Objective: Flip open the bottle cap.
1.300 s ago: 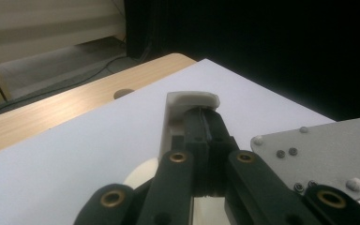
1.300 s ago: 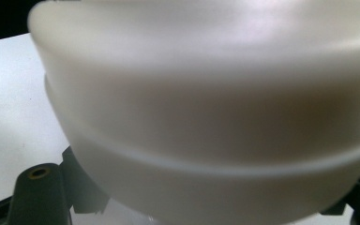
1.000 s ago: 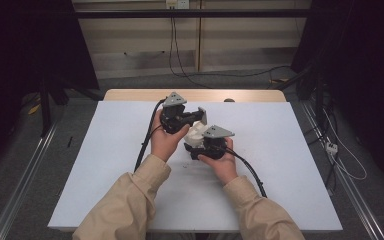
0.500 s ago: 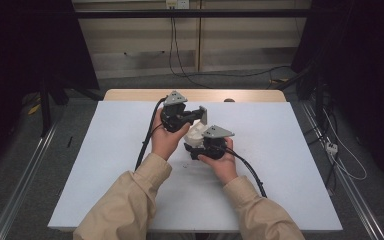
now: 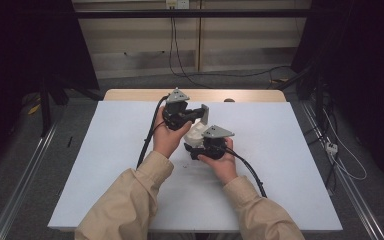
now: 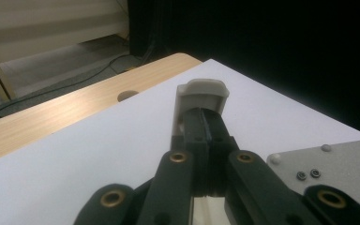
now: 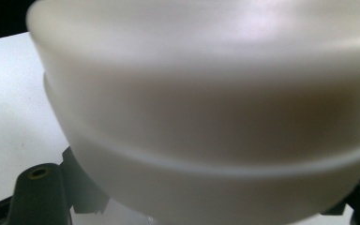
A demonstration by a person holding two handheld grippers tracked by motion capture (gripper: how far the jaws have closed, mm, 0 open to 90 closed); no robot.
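Note:
My left gripper (image 5: 199,113) is raised above the middle of the white table (image 5: 105,165). In the left gripper view its black jaws are pressed together, and a small beige plastic piece (image 6: 201,91) sits gripped at their tips (image 6: 204,119). Just below and to the right, my right gripper (image 5: 195,146) is shut on a white rounded plastic container (image 5: 195,133). That container (image 7: 206,117) is blurred and very close in the right gripper view, with the jaw bases at the bottom corners. I cannot tell whether the beige piece is joined to the container.
A wooden strip with a round hole (image 6: 127,95) runs along the table's far edge (image 5: 195,95). Cables trail from both grippers across the table toward the person. More cables lie on the floor behind, and metal rails flank the table.

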